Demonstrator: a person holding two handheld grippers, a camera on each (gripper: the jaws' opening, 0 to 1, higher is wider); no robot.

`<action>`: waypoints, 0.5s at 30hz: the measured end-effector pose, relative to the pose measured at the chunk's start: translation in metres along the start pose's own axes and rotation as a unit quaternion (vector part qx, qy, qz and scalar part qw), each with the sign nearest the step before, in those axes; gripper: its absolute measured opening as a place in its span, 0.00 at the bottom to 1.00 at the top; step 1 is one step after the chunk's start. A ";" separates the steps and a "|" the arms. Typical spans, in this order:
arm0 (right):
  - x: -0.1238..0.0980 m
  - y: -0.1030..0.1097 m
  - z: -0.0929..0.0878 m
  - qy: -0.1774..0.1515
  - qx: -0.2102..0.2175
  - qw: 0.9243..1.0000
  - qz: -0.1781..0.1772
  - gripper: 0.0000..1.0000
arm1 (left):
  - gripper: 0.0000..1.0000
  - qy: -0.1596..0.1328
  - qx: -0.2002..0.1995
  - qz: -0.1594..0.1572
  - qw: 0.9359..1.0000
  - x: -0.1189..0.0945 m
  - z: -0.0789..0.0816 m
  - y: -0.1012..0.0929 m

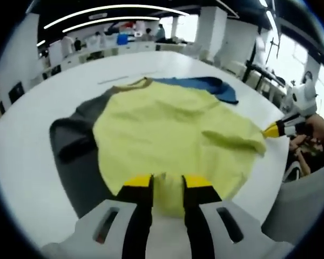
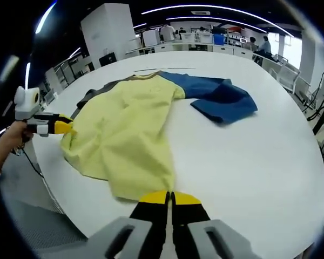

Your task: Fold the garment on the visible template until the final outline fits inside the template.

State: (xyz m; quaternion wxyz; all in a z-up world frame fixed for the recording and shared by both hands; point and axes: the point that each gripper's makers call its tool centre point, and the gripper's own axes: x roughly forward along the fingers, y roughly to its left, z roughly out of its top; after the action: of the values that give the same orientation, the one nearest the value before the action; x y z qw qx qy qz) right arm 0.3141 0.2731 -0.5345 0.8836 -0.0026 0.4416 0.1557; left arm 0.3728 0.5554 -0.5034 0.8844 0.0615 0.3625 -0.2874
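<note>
In the left gripper view, the left gripper (image 1: pixel 168 182) has its yellow-tipped jaws parted over the near hem of a pale yellow fabric garment (image 1: pixel 173 129), spread rumpled on the white table (image 1: pixel 38 162). The right gripper (image 2: pixel 170 198) has clenched its jaws on that hem. Beyond lie a dark grey cloth (image 1: pixel 70 140) and a blue cloth (image 2: pixel 221 100).

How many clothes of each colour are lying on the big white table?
Yellow garment: 1
Blue garment: 1
Dark grey cloth, lying under the yellow one: 1
Total: 3 pieces of fabric on the white table.
</note>
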 end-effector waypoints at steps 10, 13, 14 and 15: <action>0.001 0.001 -0.001 0.004 0.000 1.000 -0.001 0.00 | 0.16 0.016 0.037 -0.025 0.999 -0.025 -0.018 -0.004; 0.001 0.001 -0.002 0.005 -0.001 1.000 -0.001 0.00 | 0.15 0.022 0.047 -0.028 0.998 -0.025 -0.025 0.001; 0.001 0.001 -0.002 0.006 -0.002 1.000 -0.001 0.00 | 0.16 0.026 0.054 -0.028 0.998 -0.024 -0.027 0.003; 0.002 0.001 -0.002 0.006 -0.002 1.000 -0.001 0.00 | 0.16 0.026 0.062 -0.030 0.997 -0.024 -0.027 0.004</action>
State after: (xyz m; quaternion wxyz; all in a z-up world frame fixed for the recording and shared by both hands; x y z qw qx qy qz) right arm 0.3133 0.2743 -0.5367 0.8809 -0.0057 0.4468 0.1558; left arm 0.3448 0.5780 -0.5076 0.8602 0.1129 0.3685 -0.3340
